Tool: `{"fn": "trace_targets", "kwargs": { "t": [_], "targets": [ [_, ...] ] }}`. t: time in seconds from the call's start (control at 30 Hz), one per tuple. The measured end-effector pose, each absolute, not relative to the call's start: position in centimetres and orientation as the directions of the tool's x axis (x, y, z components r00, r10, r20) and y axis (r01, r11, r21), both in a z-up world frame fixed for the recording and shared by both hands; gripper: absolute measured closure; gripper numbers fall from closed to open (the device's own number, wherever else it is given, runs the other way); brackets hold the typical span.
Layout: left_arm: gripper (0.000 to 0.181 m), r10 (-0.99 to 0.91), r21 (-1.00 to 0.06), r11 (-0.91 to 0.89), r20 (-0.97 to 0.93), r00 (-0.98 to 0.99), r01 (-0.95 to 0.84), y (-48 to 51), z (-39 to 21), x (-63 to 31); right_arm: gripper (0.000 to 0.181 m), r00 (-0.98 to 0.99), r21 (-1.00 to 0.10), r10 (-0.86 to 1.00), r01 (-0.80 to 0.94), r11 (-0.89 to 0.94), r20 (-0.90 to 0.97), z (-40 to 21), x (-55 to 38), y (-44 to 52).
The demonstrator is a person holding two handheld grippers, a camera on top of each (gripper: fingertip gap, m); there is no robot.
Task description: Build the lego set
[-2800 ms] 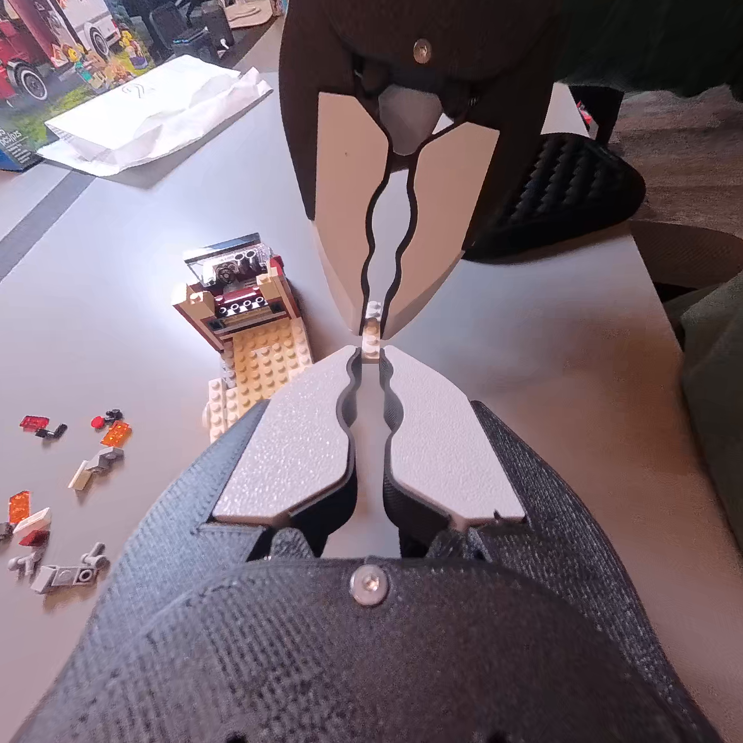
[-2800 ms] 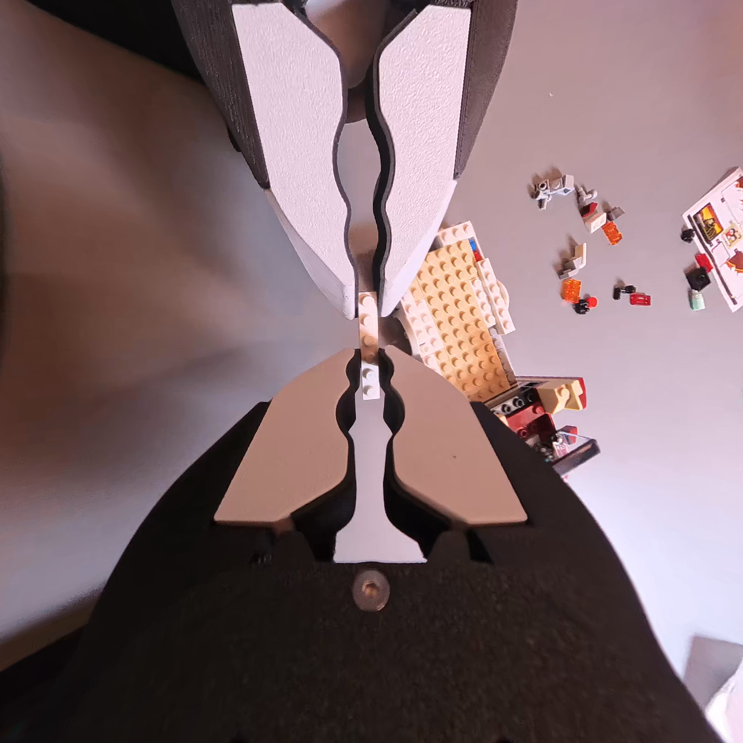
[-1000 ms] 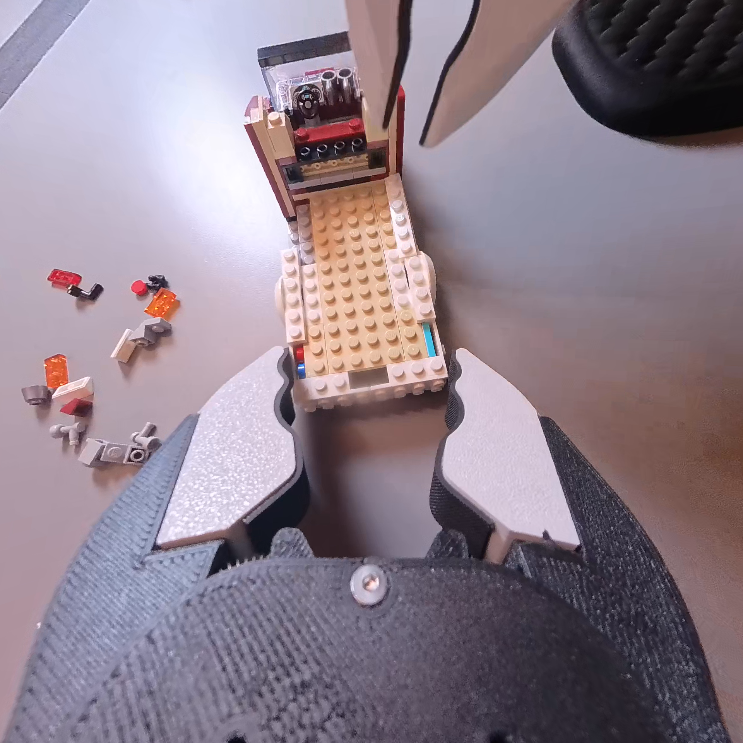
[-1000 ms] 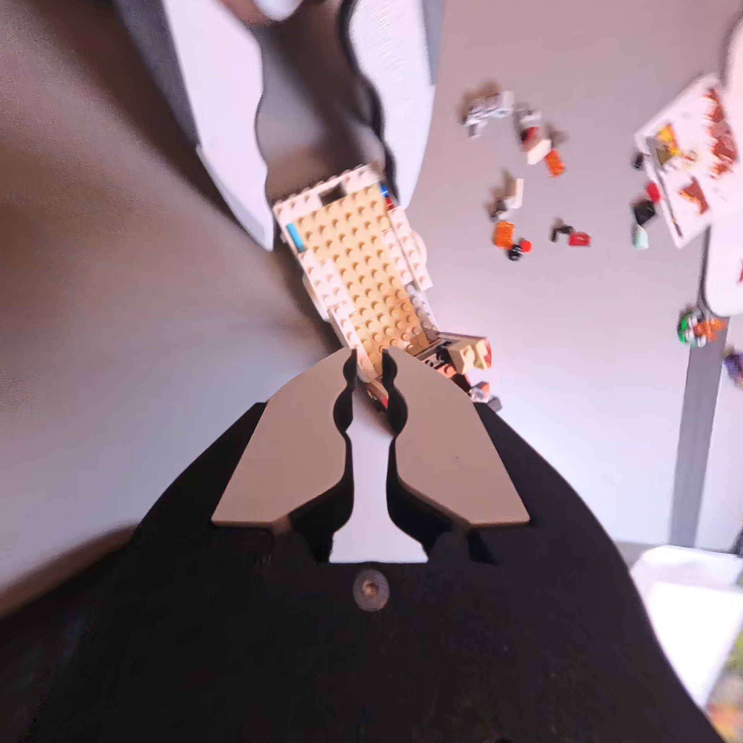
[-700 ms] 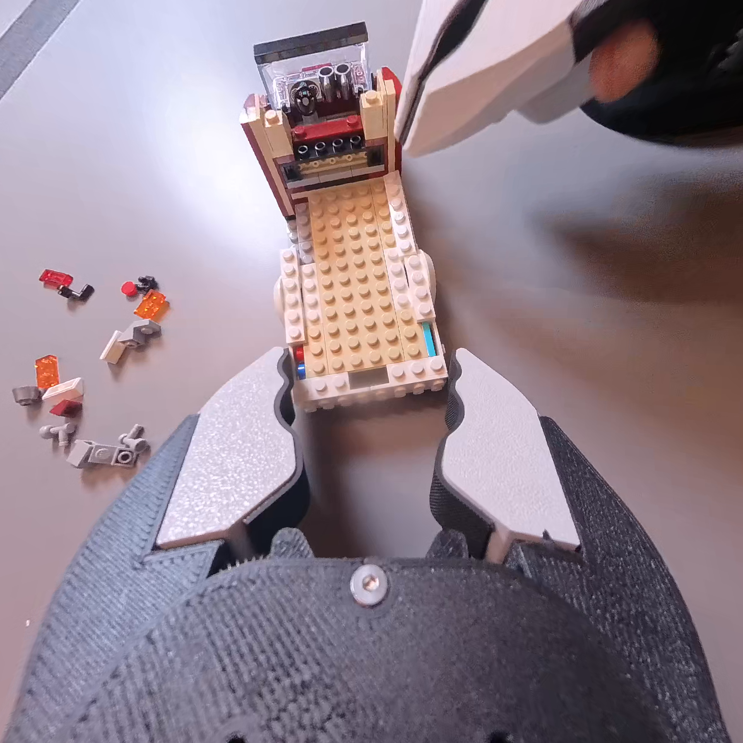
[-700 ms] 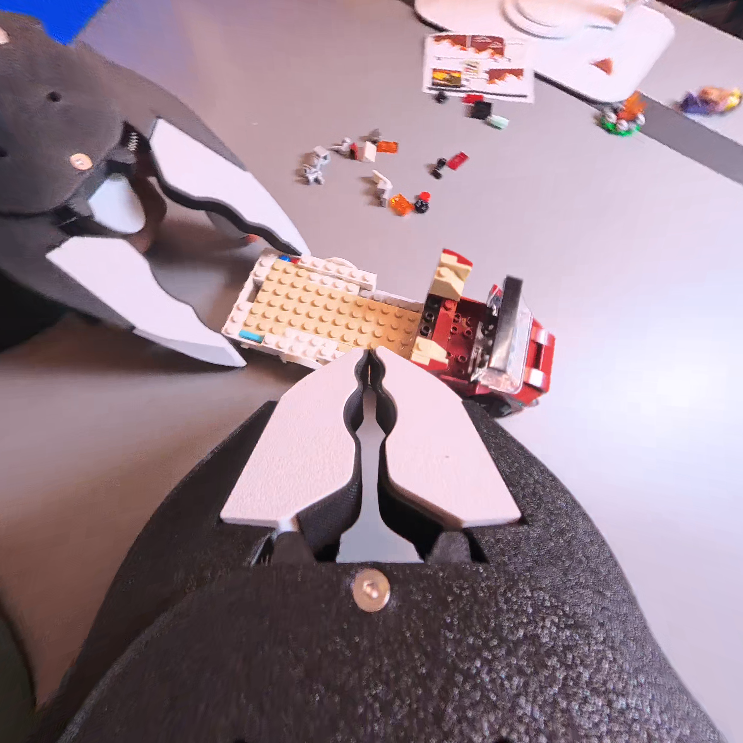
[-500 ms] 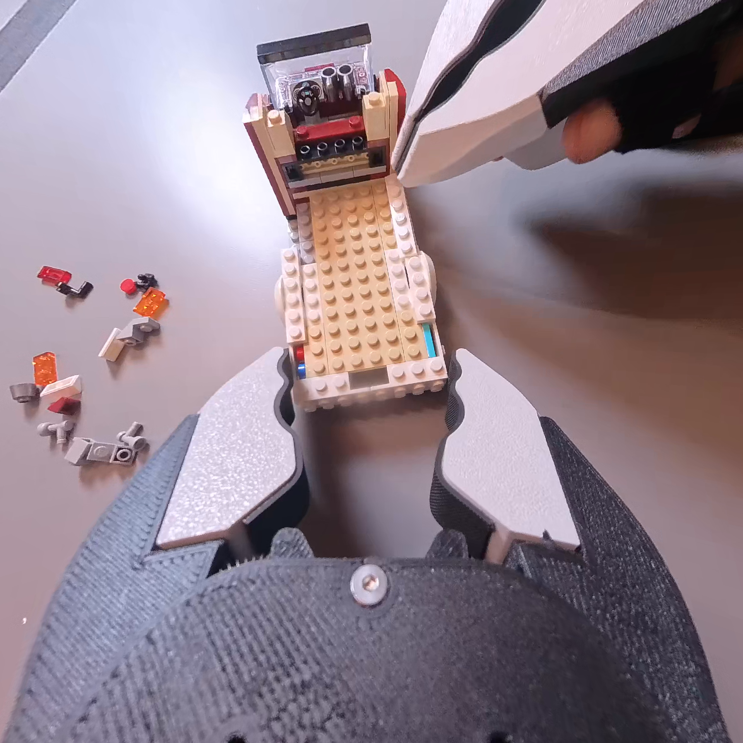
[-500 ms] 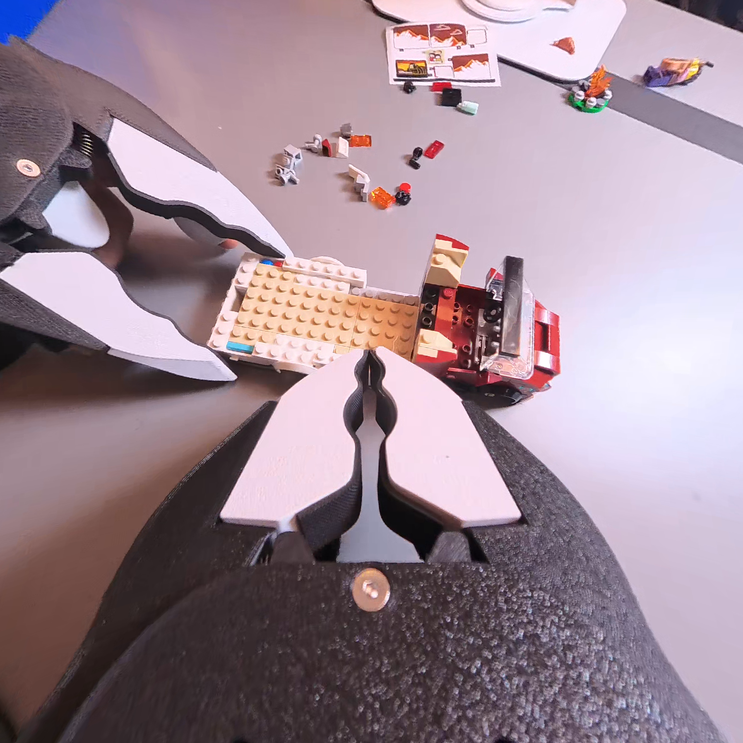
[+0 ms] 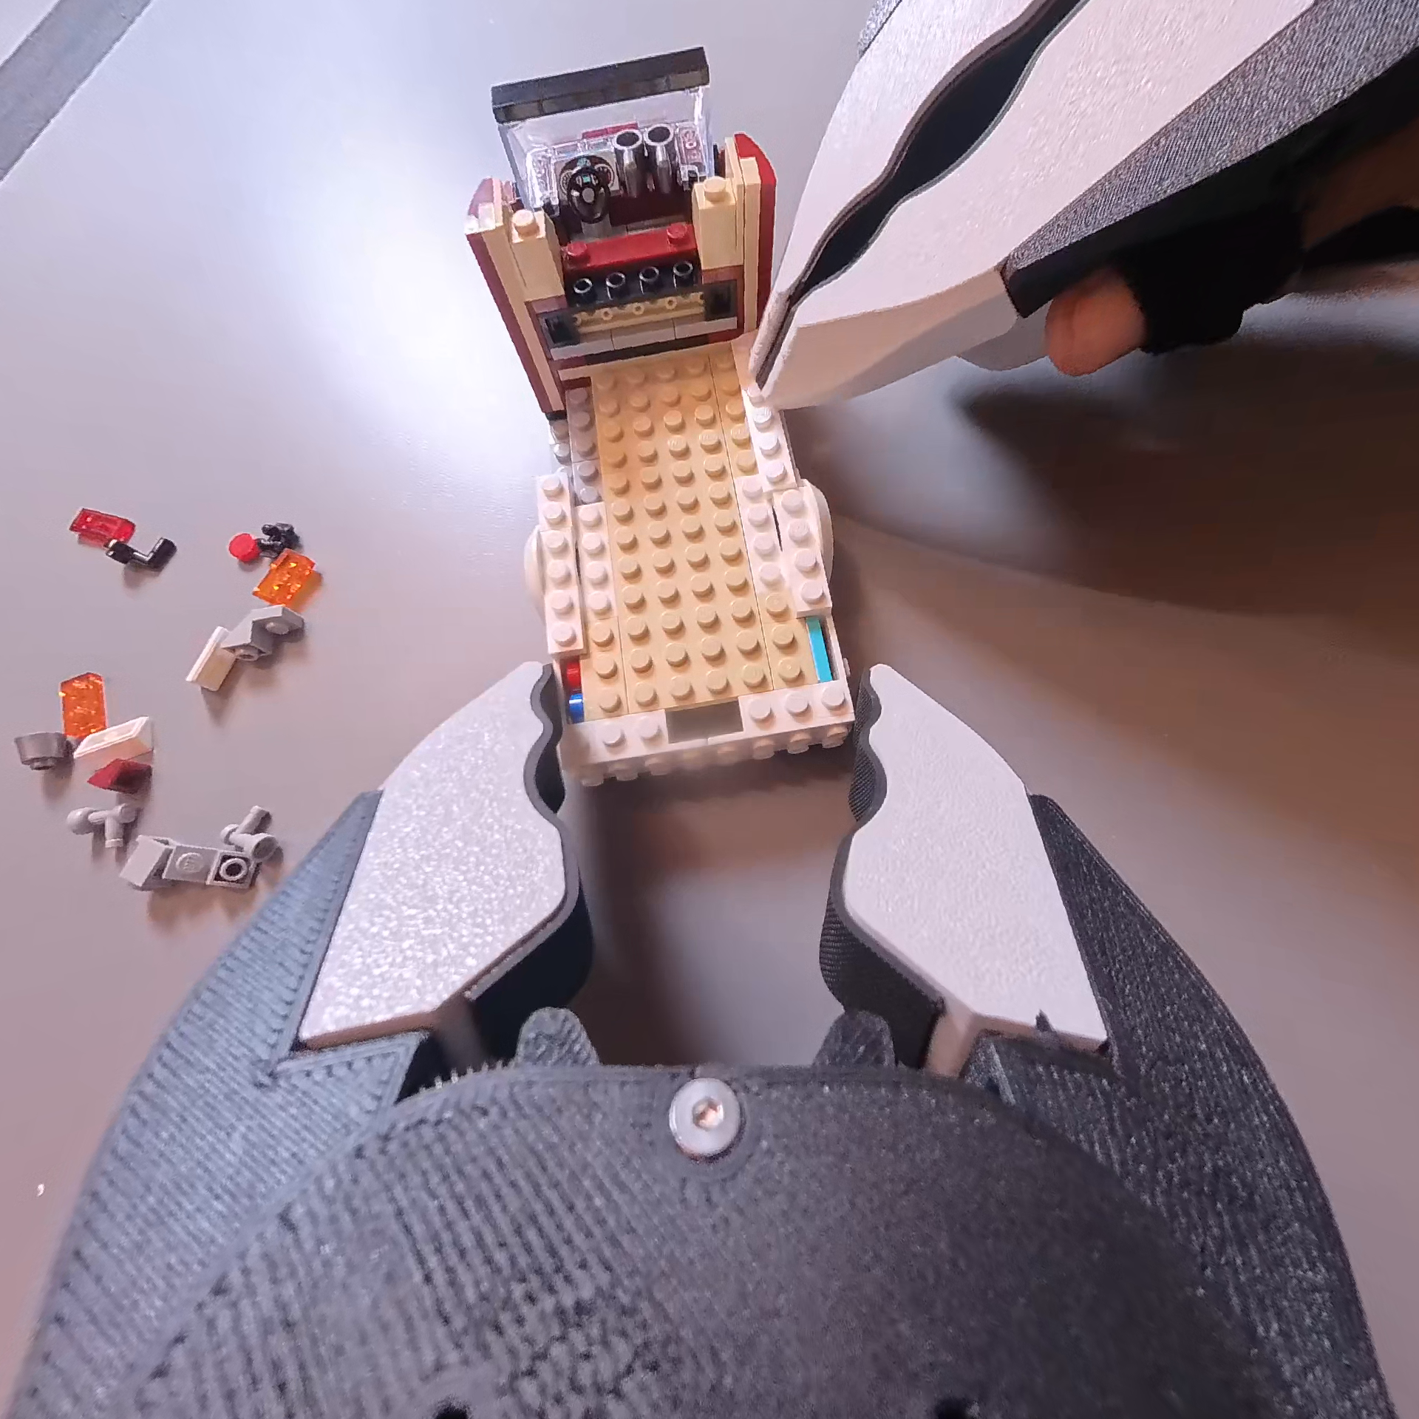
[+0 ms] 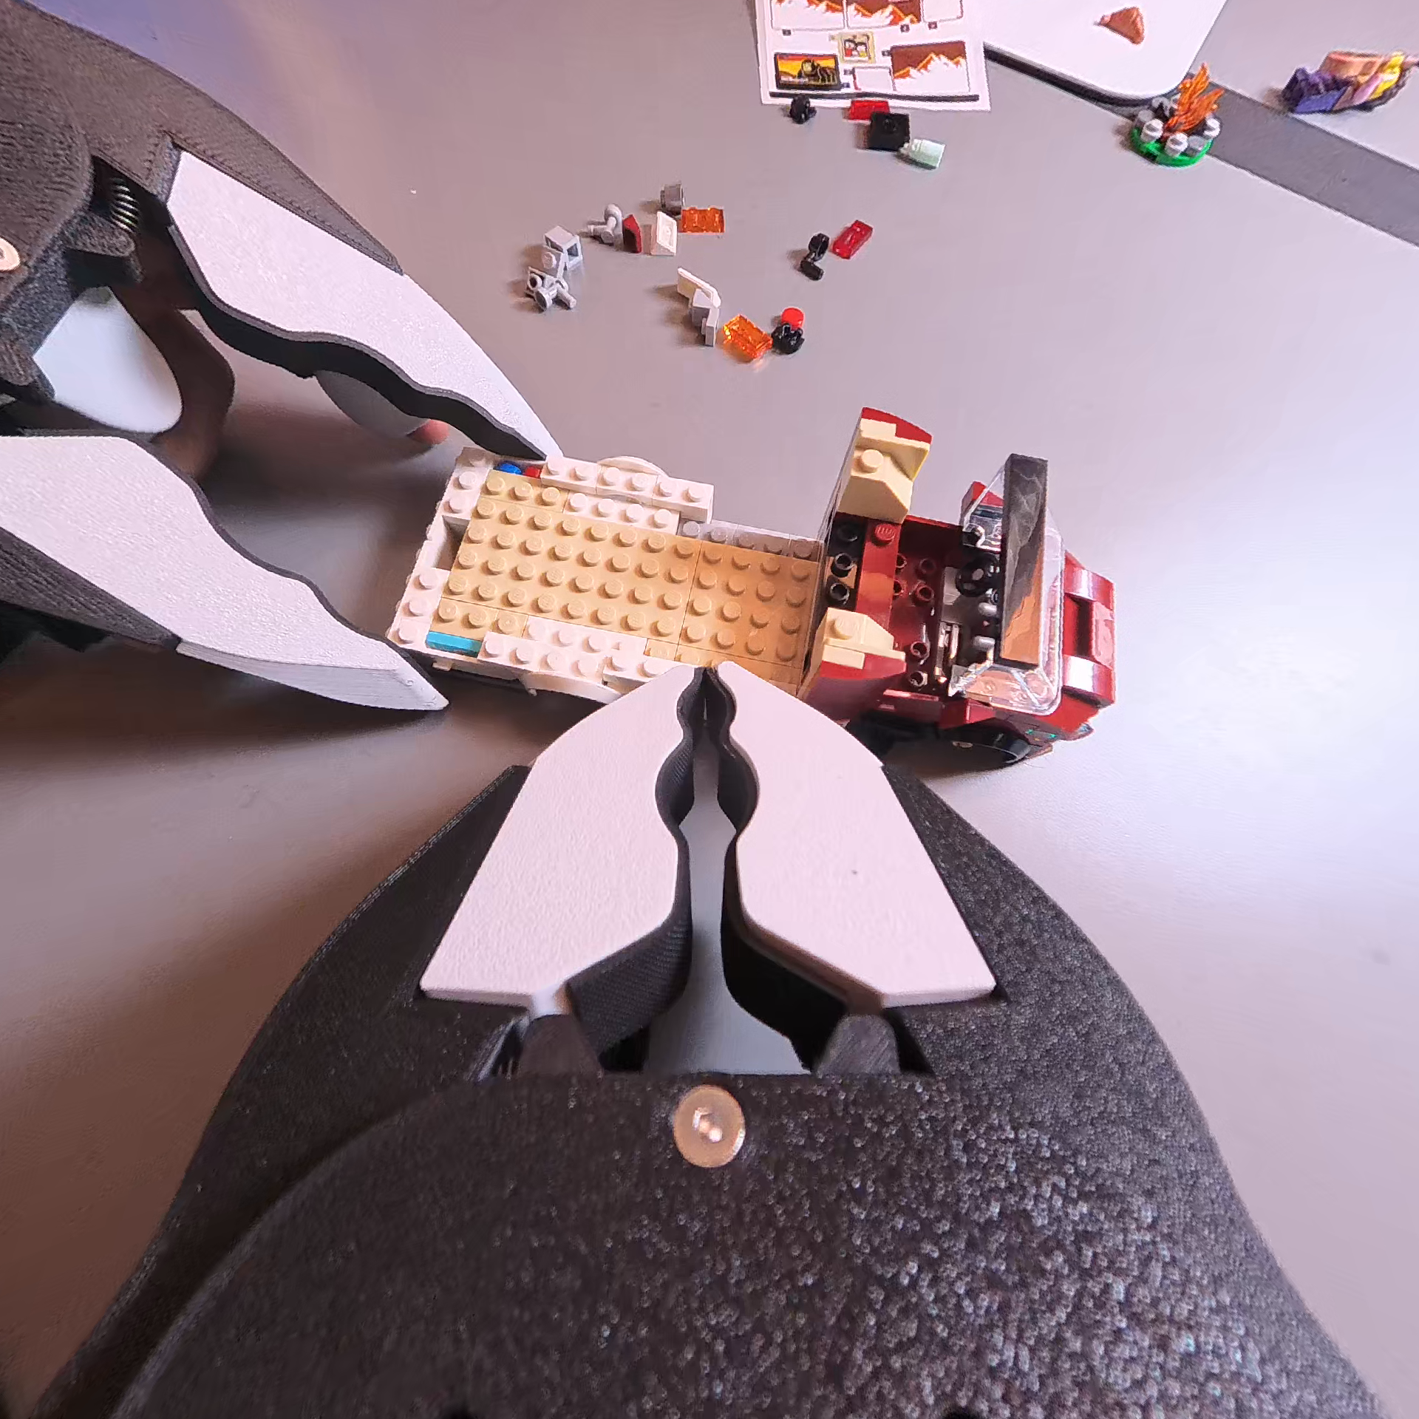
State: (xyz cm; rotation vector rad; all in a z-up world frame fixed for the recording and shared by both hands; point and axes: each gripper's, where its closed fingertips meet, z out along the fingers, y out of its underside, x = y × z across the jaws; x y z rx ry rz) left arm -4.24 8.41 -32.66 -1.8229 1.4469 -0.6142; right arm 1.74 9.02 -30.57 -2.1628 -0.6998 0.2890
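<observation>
Left gripper [image 9: 702, 718] jaws spread wide around the truck's [image 9: 676, 537] rear; right gripper [image 10: 708, 676] jaws closed, empty, at its side; loose pieces [image 10: 691, 261] in the frame's upper middle.

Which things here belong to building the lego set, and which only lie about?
Job in hand:
- lego truck
- loose small pieces
- sticker sheet
- left gripper, open
- right gripper, shut

Lying about:
- campfire model
- purple item

Left gripper [image 9: 702, 710] released small white piece, jaws gone from pinched to wide, now straddling rear end of lego truck [image 9: 676, 537]. Right gripper [image 10: 708, 674] swung from facing left gripper to truck's side, tips closed at bed edge.
</observation>
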Motion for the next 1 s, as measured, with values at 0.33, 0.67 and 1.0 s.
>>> {"fn": "trace_targets", "kwargs": {
  "t": [0.33,0.67,1.0],
  "targets": [
    [0.107,-0.964,-0.778,-0.111,-0.066,0.257,-0.619,8.4,-32.7,-4.2,0.181,0.795,-0.763,0.604,0.429,-0.484,0.064,-29.8,1.4,9.5],
    [0.107,-0.963,-0.779,-0.112,-0.068,0.260,-0.617,8.5,-32.7,-4.2,0.181,0.778,-0.712,0.625,0.476,-0.516,0.067,-30.8,1.0,9.5],
    [0.107,-0.963,-0.780,-0.111,-0.068,0.260,-0.616,8.5,-32.7,-4.2,0.181,0.777,-0.712,0.626,0.478,-0.514,0.070,-30.7,1.0,9.3]
  ]
}}
